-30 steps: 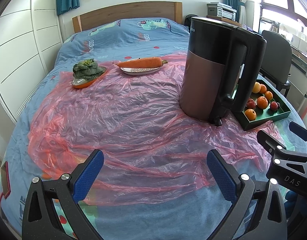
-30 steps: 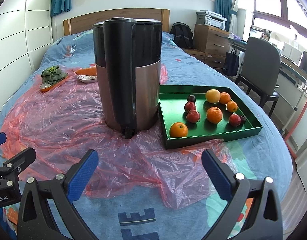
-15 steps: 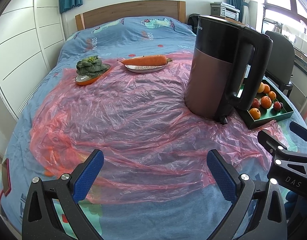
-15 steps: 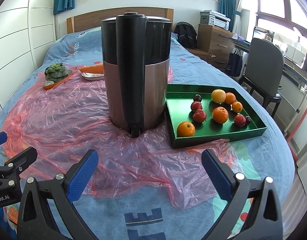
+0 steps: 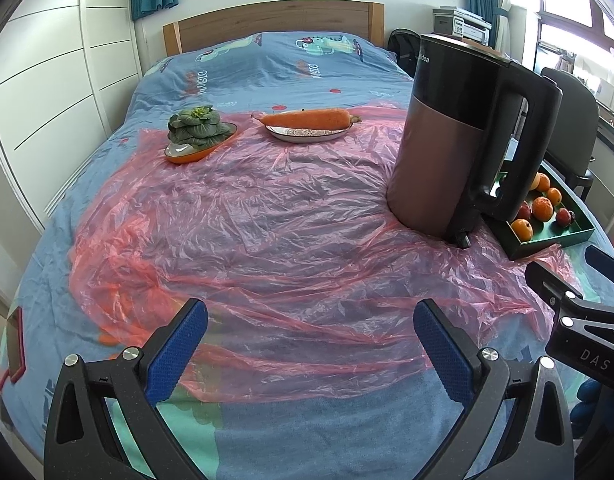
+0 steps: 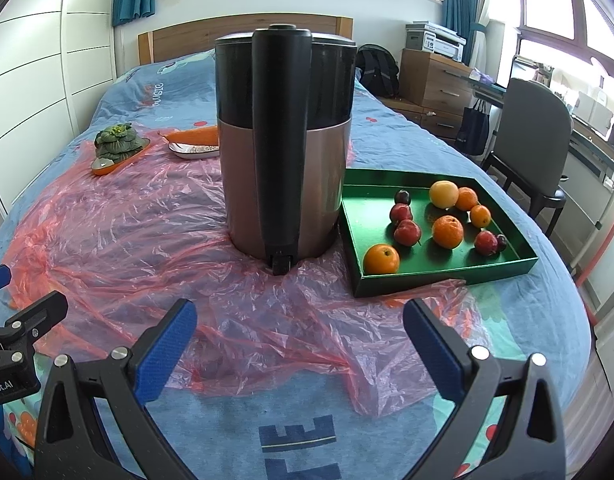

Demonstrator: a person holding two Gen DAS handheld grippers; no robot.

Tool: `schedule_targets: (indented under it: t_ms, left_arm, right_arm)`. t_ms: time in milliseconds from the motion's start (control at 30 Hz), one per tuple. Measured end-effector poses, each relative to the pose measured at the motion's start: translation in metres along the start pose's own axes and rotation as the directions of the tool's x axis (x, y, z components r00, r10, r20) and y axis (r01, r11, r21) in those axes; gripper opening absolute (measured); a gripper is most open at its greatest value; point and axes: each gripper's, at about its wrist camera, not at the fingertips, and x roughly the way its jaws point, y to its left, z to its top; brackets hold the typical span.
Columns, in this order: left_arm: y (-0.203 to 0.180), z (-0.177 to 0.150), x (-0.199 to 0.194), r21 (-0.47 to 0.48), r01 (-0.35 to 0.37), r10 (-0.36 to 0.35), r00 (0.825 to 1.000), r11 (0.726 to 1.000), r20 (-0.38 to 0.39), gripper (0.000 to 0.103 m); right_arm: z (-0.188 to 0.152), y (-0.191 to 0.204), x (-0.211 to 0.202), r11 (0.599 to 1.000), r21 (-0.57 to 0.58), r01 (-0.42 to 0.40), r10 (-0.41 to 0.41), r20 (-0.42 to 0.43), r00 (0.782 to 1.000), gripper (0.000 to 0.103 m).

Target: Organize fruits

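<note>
Two tools are with us, the left tool (image 5: 310, 340) and the right tool (image 6: 299, 338), both spread wide and holding nothing. They hover over the crinkly pink plastic sheet (image 6: 127, 240) on the bed. From the right tool, the small round orange and red fruits (image 6: 435, 220) sit in the flat green tray (image 6: 447, 276) at one o'clock. The tall brown and black kettle (image 6: 285, 144) stands at twelve o'clock, just beside the tray. We think reaching in could bump the kettle over. Round fruits may also roll away, and the sheet looks slippery.
</note>
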Motion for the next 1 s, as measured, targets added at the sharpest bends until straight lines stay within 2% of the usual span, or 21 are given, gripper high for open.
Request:
schedule_targets:
  t_ms: [433, 1000]
  left_arm:
    - [0.018, -0.005, -0.003, -0.023, -0.022, 0.022, 1.000, 0.999, -0.002, 0.101]
    - [0.006, -0.003, -0.007, 0.007, -0.001, 0.001, 1.000, 1.000, 0.009, 0.101]
  right_arm:
    - [0.000, 0.013, -0.002, 1.000, -0.025, -0.019, 0.019, 0.000, 1.000, 0.103]
    - [0.002, 0.007, -0.005, 1.000, -0.021, -0.011, 0.011, 0.001, 1.000, 0.103]
